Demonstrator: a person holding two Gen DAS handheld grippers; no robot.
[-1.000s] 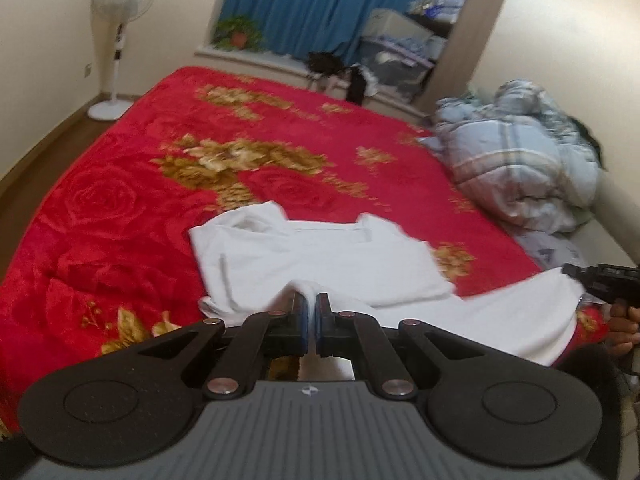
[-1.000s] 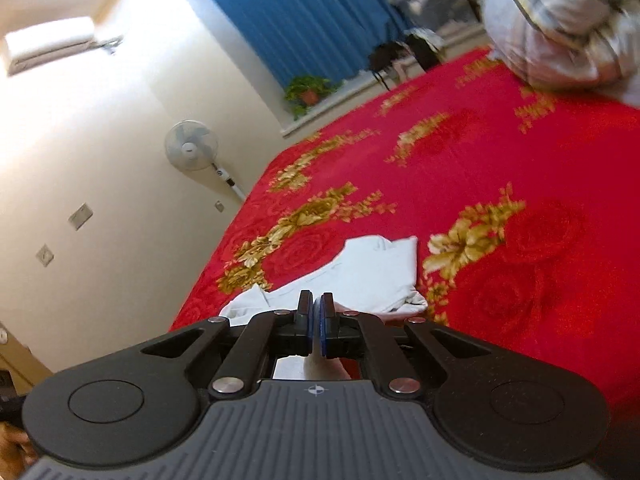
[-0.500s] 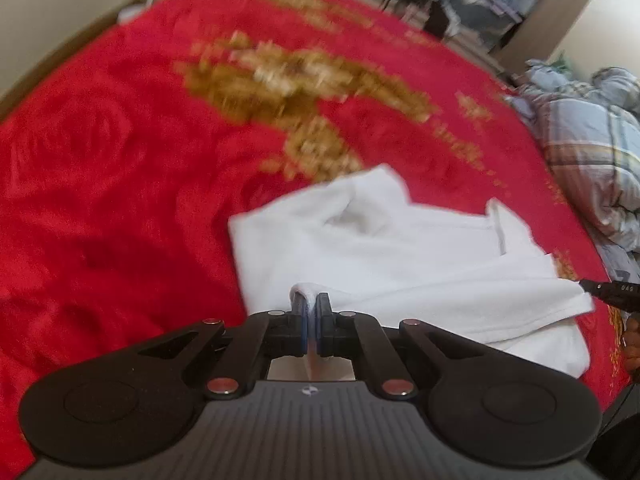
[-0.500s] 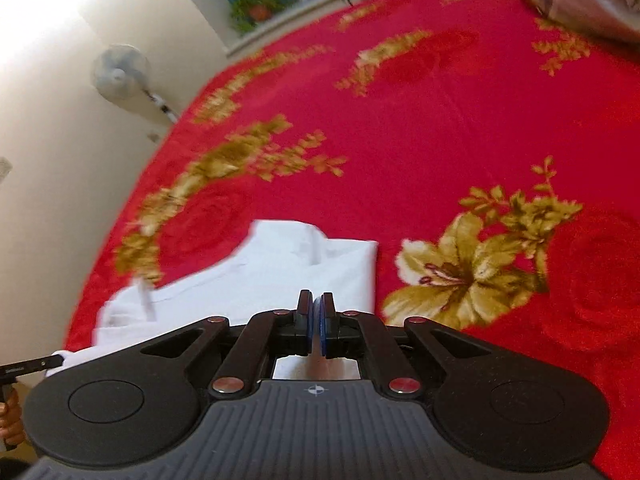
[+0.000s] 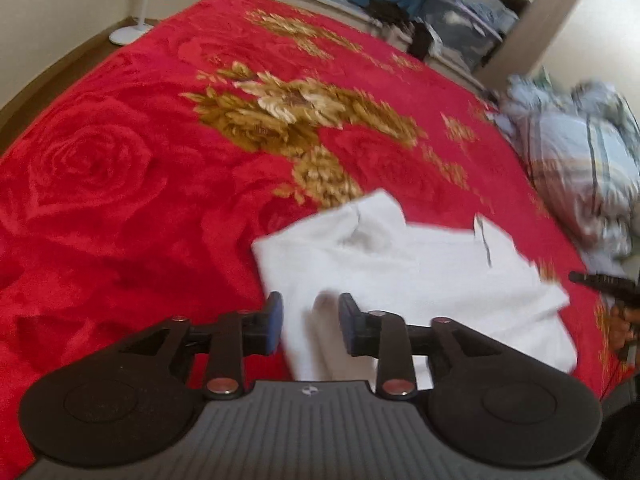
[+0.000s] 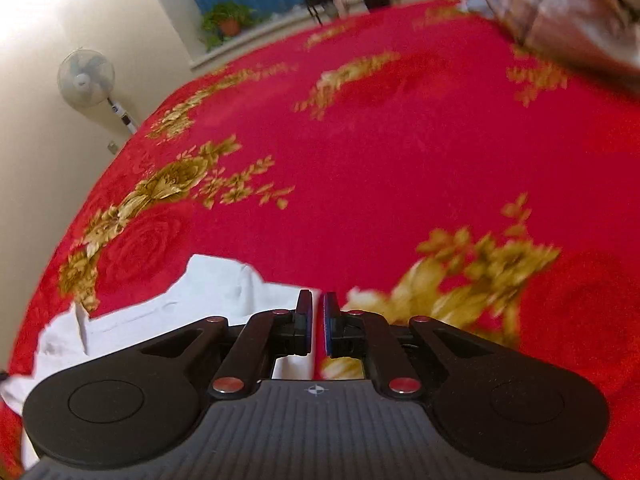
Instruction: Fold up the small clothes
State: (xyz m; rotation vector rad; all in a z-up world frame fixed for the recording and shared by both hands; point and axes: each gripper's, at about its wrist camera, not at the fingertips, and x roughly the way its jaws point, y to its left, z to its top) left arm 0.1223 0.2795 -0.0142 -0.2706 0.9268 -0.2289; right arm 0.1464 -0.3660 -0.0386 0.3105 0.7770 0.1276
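Observation:
A white garment point(image 5: 420, 264) lies folded on the red flowered blanket point(image 5: 120, 184). My left gripper point(image 5: 310, 308) hovers over its near left corner. Its jaws are opening, and a soft fold of the cloth shows between them without either pad pressing on it. In the right wrist view the garment point(image 6: 224, 292) lies at the lower left. My right gripper point(image 6: 318, 308) is at its right edge, jaws opening by a narrow slit. Red blanket point(image 6: 400, 160) shows through the slit. The right gripper's tip point(image 5: 600, 282) and the person's hand point(image 5: 620, 320) appear at the right.
A bundled plaid quilt point(image 5: 580, 168) lies at the bed's far right, also seen as the quilt point(image 6: 568, 4). A standing fan point(image 6: 86, 76) is by the left wall. A potted plant point(image 6: 228, 20) stands on the sill, and shelves with boxes point(image 5: 472, 12) stand beyond the bed.
Both grippers swung forward and down, carrying the garment's edge over the rest of it. The left jaws have opened wide and let go of the cloth. The right jaws have parted slightly.

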